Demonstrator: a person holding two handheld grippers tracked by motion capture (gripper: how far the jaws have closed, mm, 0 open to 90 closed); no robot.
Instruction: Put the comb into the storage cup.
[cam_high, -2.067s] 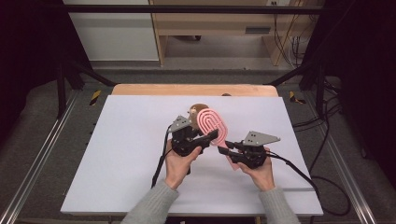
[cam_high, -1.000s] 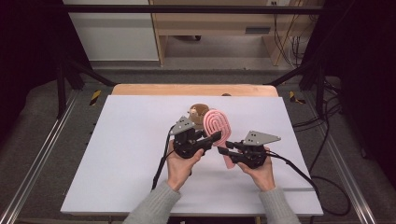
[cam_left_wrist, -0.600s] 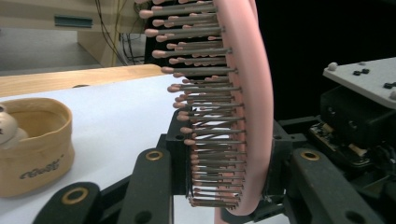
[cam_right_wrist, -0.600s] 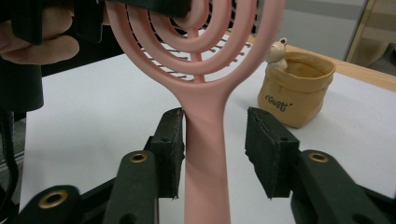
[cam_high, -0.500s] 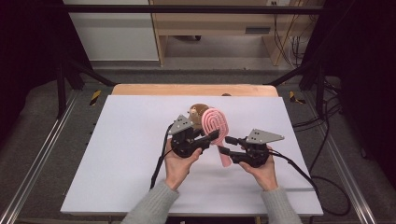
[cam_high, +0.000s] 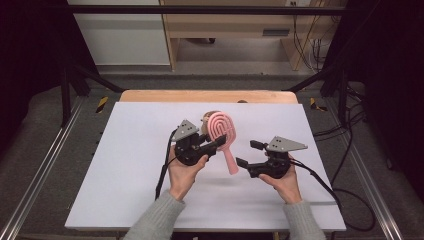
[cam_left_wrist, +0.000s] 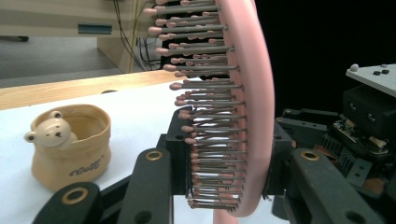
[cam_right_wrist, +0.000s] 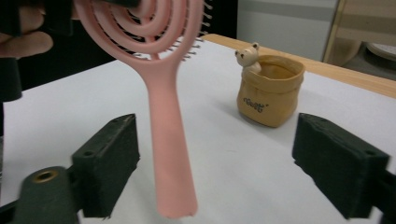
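Note:
A pink hairbrush (cam_high: 223, 131) with a spiral head is held off the white tabletop (cam_high: 120, 170). My left gripper (cam_high: 216, 143) is shut on its head. In the left gripper view the pads clamp the bristled head (cam_left_wrist: 243, 116) from both sides. The brush handle (cam_right_wrist: 170, 149) hangs down between the jaws of my right gripper (cam_right_wrist: 224, 163), nearer its left pad (cam_right_wrist: 109, 163) and touching neither. My right gripper (cam_high: 248, 153) is open, just right of the handle's end. A tan bear-faced pot (cam_right_wrist: 268, 88) stands behind the brush, partly hidden by it (cam_high: 206, 118).
The white tabletop spreads wide on both sides of the hands. A wooden edge (cam_high: 200, 95) runs along its back. Metal rails (cam_high: 40, 170) flank the table, and cables (cam_high: 345, 190) trail off to the right.
My right gripper has opened and drawn back to the right, off the brush handle. The left gripper keeps the brush, now tilted more upright with its handle hanging free.

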